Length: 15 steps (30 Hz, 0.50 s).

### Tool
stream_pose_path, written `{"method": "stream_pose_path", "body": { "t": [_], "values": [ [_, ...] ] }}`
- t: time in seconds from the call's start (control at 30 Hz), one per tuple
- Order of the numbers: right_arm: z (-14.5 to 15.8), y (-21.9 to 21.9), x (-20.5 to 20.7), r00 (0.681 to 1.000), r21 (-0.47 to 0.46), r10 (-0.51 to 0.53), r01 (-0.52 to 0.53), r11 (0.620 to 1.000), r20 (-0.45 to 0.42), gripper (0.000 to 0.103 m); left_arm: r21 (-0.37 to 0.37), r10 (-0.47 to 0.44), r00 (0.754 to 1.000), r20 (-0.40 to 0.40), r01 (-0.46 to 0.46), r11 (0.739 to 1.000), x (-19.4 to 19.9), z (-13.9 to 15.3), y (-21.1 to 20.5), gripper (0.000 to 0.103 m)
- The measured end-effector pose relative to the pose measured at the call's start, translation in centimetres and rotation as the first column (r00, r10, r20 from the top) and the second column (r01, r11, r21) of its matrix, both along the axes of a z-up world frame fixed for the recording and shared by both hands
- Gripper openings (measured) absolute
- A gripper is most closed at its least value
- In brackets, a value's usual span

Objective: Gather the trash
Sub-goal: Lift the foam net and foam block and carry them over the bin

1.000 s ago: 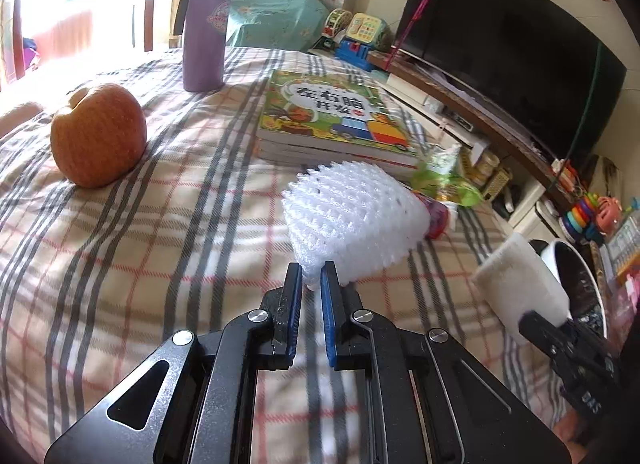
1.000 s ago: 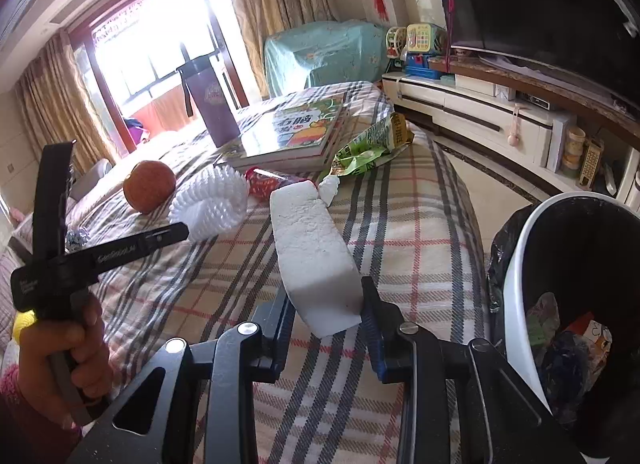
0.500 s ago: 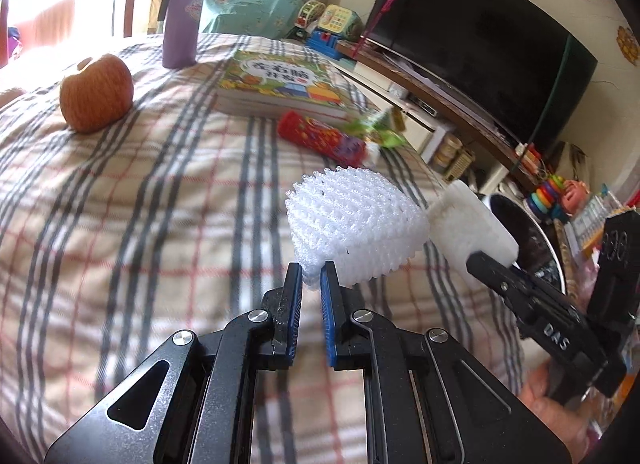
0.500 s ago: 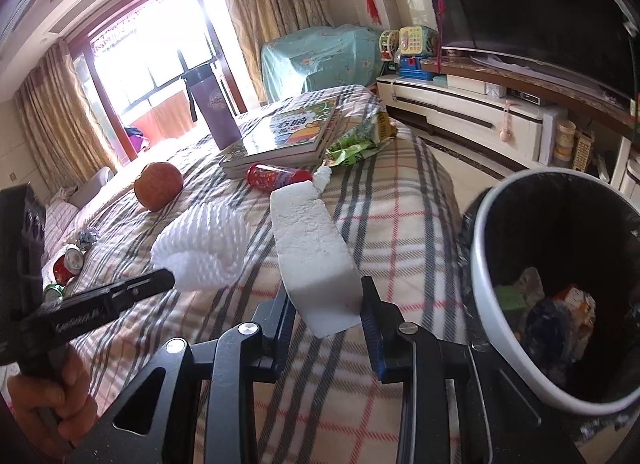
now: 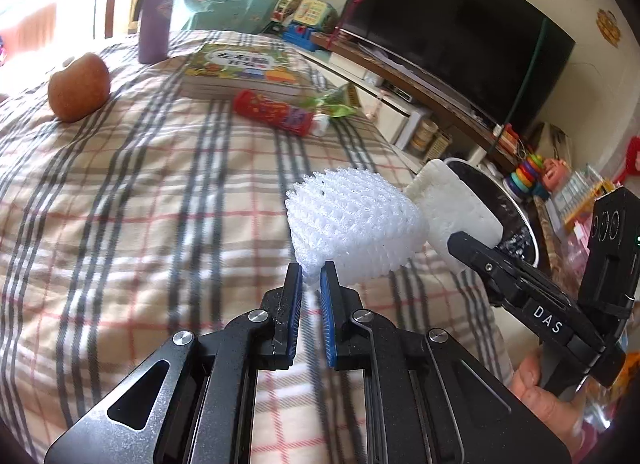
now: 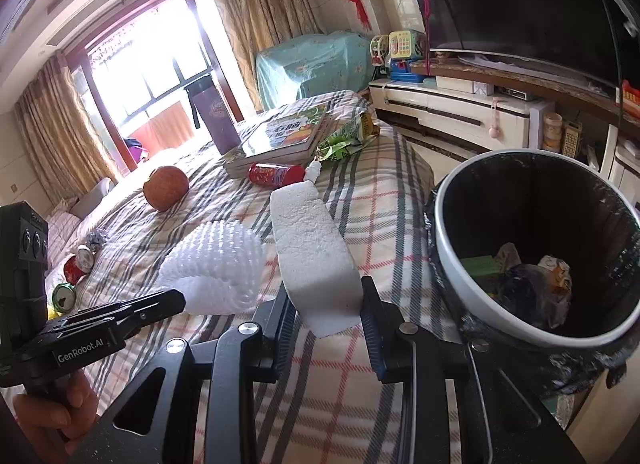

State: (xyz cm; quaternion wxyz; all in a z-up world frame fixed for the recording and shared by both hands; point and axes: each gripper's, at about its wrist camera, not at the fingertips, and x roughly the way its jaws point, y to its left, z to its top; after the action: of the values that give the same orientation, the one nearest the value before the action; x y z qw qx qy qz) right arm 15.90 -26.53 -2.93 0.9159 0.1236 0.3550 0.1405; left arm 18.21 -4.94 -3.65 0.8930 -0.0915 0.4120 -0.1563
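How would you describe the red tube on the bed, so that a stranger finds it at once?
Start at the plaid bed cover and find the stack of picture books. The red tube lies on its side just in front of them, beside a green wrapper. It alone is cylindrical, with a white cap.

A home bedroom: plaid-covered bed [image 6: 360, 199], curtained window [image 6: 132, 75], television [image 5: 452, 43] and toys [image 6: 400, 47].

The trash bin [image 5: 516, 219] shows only a sliver of rim in the left wrist view, the rest hidden behind the foam block [image 5: 456, 203]. In the right wrist view the bin's far side runs off the edge, its contents are a dark jumble, perhaps wrappers. The book [image 6: 288, 133] title is blurred.
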Motion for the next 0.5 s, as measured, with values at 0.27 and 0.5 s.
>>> {"method": "stream_pose_path", "body": {
  "t": [0.27, 0.5],
  "values": [
    [0.3, -1.2, -1.4, 1.0, 0.009, -0.023, 0.022, 1.0, 0.009, 0.032, 0.012, -0.033, 0.999, 0.013, 0.033, 0.999, -1.0, 0.5, -1.8, 0.009],
    [0.5, -1.8, -2.6, 0.999, 0.014, -0.03, 0.03, 0.999, 0.016, 0.032, 0.02, -0.044, 0.999, 0.016, 0.043, 0.999, -1.8, 0.9, -2.6, 0.009]
  ]
}}
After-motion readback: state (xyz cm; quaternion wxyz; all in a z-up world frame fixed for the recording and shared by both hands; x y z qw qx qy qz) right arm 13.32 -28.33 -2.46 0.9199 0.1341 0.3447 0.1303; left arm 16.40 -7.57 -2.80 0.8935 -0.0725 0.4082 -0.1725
